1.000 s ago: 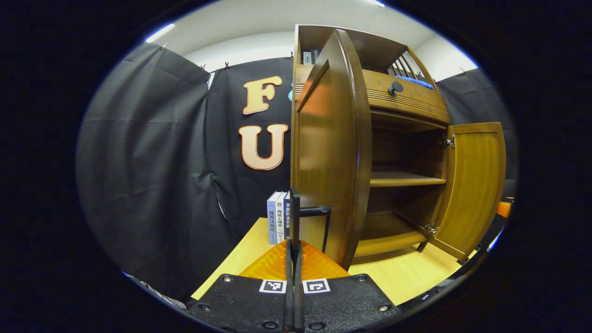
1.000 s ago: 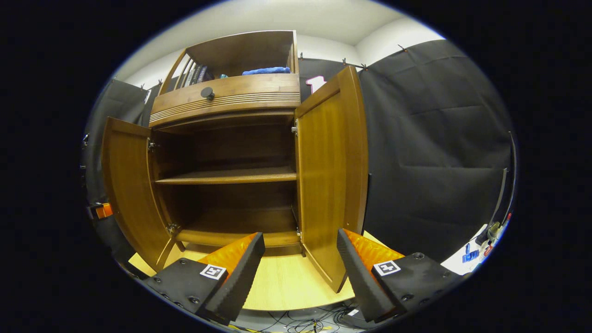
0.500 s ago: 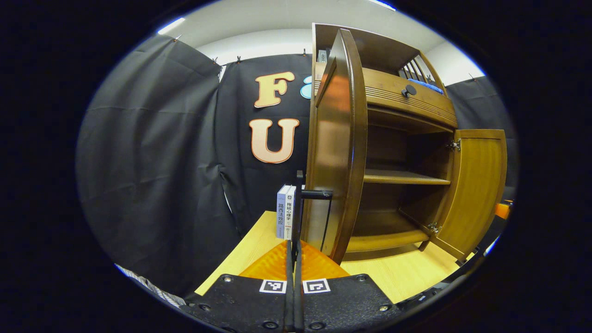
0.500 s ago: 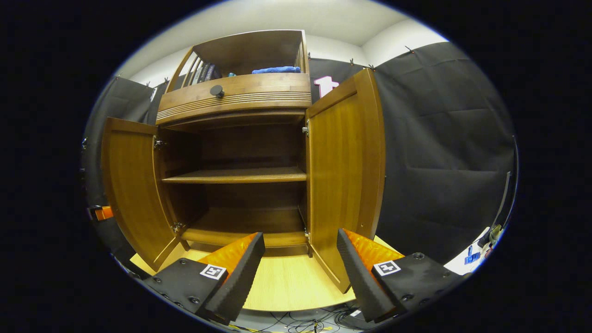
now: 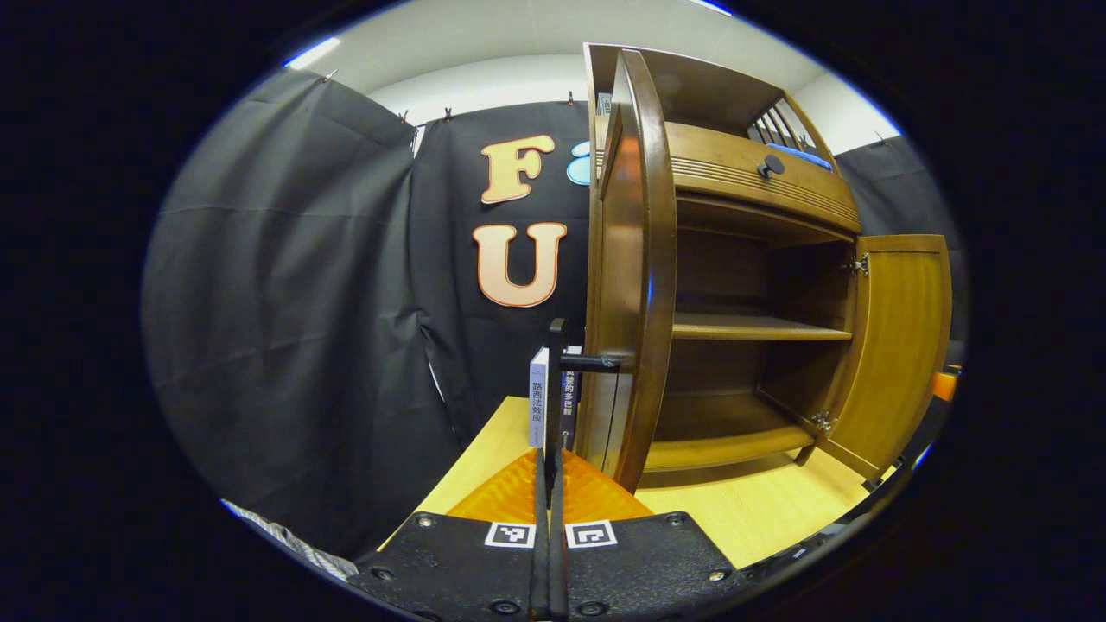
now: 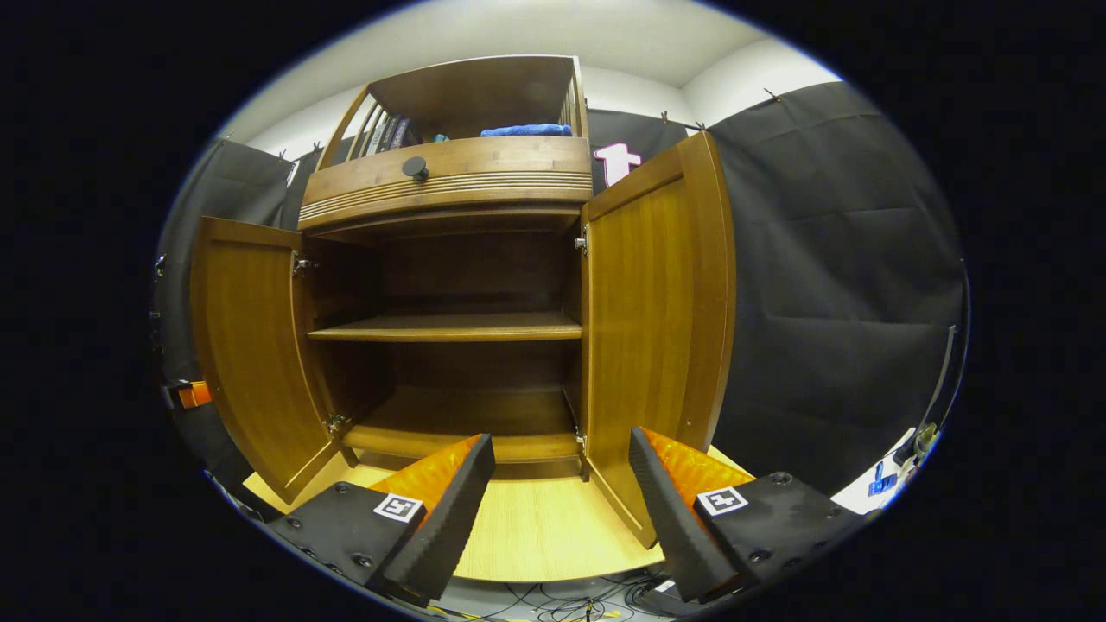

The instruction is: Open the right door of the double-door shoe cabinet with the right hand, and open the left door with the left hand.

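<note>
The cabinet [image 6: 449, 259] stood on a table [image 6: 536, 527], its left door [image 6: 251, 345] and right door [image 6: 657, 328] swung outward; books [image 5: 549, 397] stood left of it.

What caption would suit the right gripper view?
Open right gripper faces the shoe cabinet, left door and right door both swung open.

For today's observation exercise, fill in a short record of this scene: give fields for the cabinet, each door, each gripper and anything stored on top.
cabinet: wooden shoe cabinet, inner shelf bare
left door: swung wide open, seen edge-on in the left gripper view
right door: open
left gripper: jaws closed together, thin dark handle just beyond the tips; grip on it unclear
right gripper: jaws apart, holding nothing, short of the cabinet
top shelf: blue cloth
beside cabinet: books upright on the table
</note>
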A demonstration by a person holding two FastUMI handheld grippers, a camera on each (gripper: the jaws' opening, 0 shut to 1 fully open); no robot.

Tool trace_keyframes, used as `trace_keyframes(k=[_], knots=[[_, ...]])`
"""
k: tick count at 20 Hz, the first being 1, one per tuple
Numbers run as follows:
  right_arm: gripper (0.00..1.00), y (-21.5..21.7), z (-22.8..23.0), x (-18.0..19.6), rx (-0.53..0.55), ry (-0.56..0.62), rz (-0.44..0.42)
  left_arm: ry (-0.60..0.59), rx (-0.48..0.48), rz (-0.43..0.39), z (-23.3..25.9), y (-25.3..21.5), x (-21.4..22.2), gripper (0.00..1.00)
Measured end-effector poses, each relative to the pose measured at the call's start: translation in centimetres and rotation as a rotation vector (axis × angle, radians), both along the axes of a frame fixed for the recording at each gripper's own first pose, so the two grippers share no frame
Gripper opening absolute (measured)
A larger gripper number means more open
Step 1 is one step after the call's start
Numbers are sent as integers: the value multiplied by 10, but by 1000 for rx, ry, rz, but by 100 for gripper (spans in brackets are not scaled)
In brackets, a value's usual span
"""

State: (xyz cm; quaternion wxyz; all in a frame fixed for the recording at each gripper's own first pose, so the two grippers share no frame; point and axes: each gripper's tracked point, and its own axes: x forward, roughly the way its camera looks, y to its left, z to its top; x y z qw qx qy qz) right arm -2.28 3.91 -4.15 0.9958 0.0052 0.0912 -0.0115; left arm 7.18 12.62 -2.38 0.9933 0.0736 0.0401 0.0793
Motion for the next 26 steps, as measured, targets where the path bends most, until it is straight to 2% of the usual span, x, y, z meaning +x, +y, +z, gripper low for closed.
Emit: trace_keyframes(k=[5,7,9,10,12,15,22,23,26], knots=[[100,-4,-1,0,-1,1,-9,-12,-10,56,2,15,-5,2],[94,-6,-1,1,1,2,-13,-12,-23,70,1,16,-8,2],[94,-7,0,3,0,1,-15,-19,-41,74,3,14,-12,2],[100,-8,1,5,-4,0,-17,-20,-51,75,3,11,-14,2],[97,-9,1,7,-11,0,-21,-26,-70,72,3,8,-16,2],[94,-12,2,11,-13,1,-23,-33,-92,62,6,-1,-20,2],[94,-16,8,18,-23,5,-33,-68,-128,-5,21,-32,-19,0],[100,-16,10,18,-25,1,-35,-70,-127,-16,24,-36,-18,0],[97,-19,14,19,-41,4,-46,-61,-106,-53,32,-53,-15,0]])
